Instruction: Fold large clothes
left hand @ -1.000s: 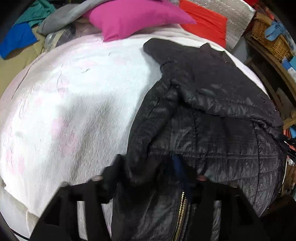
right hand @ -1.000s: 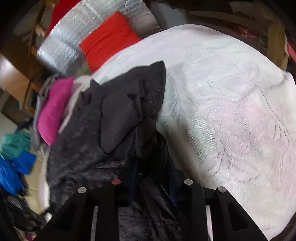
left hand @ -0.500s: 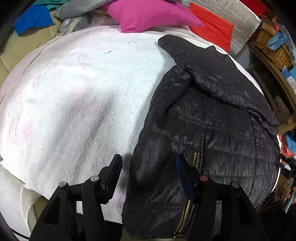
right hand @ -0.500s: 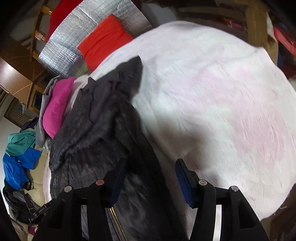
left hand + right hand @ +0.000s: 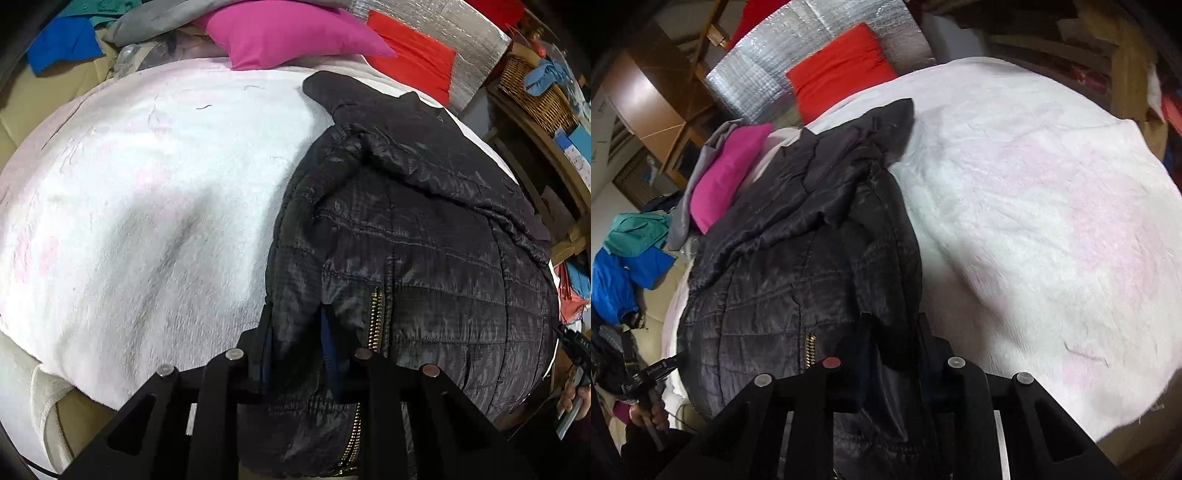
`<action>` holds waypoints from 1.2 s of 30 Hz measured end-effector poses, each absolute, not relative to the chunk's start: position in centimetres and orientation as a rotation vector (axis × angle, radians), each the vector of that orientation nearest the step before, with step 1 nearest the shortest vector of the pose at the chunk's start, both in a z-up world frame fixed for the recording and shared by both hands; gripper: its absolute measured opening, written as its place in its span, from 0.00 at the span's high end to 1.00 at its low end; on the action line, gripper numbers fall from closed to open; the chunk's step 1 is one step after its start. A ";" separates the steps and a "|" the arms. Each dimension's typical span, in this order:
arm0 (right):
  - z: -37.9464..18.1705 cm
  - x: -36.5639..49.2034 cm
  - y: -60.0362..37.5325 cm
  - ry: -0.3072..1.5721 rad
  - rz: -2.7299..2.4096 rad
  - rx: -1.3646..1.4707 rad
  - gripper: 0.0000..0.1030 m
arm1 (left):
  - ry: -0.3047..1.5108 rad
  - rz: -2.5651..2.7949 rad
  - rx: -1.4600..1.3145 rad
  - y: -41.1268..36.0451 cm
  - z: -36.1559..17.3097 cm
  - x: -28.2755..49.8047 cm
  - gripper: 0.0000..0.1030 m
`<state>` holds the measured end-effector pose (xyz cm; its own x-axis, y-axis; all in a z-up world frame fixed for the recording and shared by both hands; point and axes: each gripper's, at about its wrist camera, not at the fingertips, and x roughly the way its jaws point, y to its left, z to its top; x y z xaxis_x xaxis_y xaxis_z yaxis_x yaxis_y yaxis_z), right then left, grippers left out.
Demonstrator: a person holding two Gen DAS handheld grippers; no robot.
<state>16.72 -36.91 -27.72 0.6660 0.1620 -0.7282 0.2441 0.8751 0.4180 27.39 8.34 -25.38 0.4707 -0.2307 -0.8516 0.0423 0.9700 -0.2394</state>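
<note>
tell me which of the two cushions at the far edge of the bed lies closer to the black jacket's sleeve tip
The red cushion. It lies just past the black jacket's sleeve tip, against the silver foil panel; the magenta cushion sits further along beside grey cloth.

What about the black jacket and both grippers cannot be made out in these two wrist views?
- Left wrist view: the left gripper is closing on a fold of the black jacket; the fabric hides its pad faces.
- Left wrist view: the jacket's hem is hidden by the gripper frame and the bottom edge.
- Right wrist view: the right gripper, closing, has jacket fabric over its pads.
- Neither view shows the second sleeve.
</note>
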 end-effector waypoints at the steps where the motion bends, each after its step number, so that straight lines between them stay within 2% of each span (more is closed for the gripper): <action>1: -27.7 16.3 -37.0 0.848 -0.060 0.541 0.73 | 1.080 -0.160 -0.213 8.7 -25.5 27.0 0.63; 2: -27.6 15.5 -37.2 0.835 -0.061 0.582 0.62 | 1.086 -0.155 -0.226 9.0 -25.5 26.7 0.52; 3: -27.6 14.8 -37.4 0.823 -0.056 0.613 0.41 | 1.096 -0.145 -0.243 9.4 -25.7 26.0 0.45; 4: -27.5 14.0 -37.4 0.810 -0.054 0.637 0.32 | 1.107 -0.135 -0.259 9.8 -25.8 25.3 0.45; 5: -27.3 13.1 -37.2 0.798 -0.050 0.640 0.28 | 1.111 -0.136 -0.268 10.0 -25.8 24.7 0.44; 9: -27.6 10.5 -35.7 0.837 -0.021 0.567 0.28 | 1.136 -0.143 -0.251 10.1 -26.2 21.8 0.38; 18: -33.6 9.1 -32.2 1.203 0.054 0.353 0.28 | 1.246 -0.125 -0.246 10.4 -28.6 18.6 0.32; 26: -38.8 12.2 -31.0 1.238 0.029 0.419 0.28 | 1.255 -0.119 -0.288 11.9 -29.1 18.3 0.31; 28: -38.6 12.0 -30.6 1.202 0.052 0.394 0.35 | 1.247 -0.120 -0.302 12.7 -29.1 18.5 0.31; 30: -37.6 11.4 -30.1 1.172 0.069 0.350 0.59 | 1.238 -0.127 -0.322 13.1 -28.8 17.6 0.31; 31: -37.1 11.0 -30.0 1.157 0.082 0.353 0.63 | 1.235 -0.137 -0.340 13.3 -28.7 16.9 0.31; 32: -36.6 10.6 -30.1 1.137 0.103 0.366 0.66 | 1.238 -0.144 -0.345 13.3 -28.8 16.4 0.31; 36: -36.2 9.9 -30.4 1.116 0.146 0.387 0.67 | 1.270 -0.111 -0.289 12.9 -29.6 15.1 0.31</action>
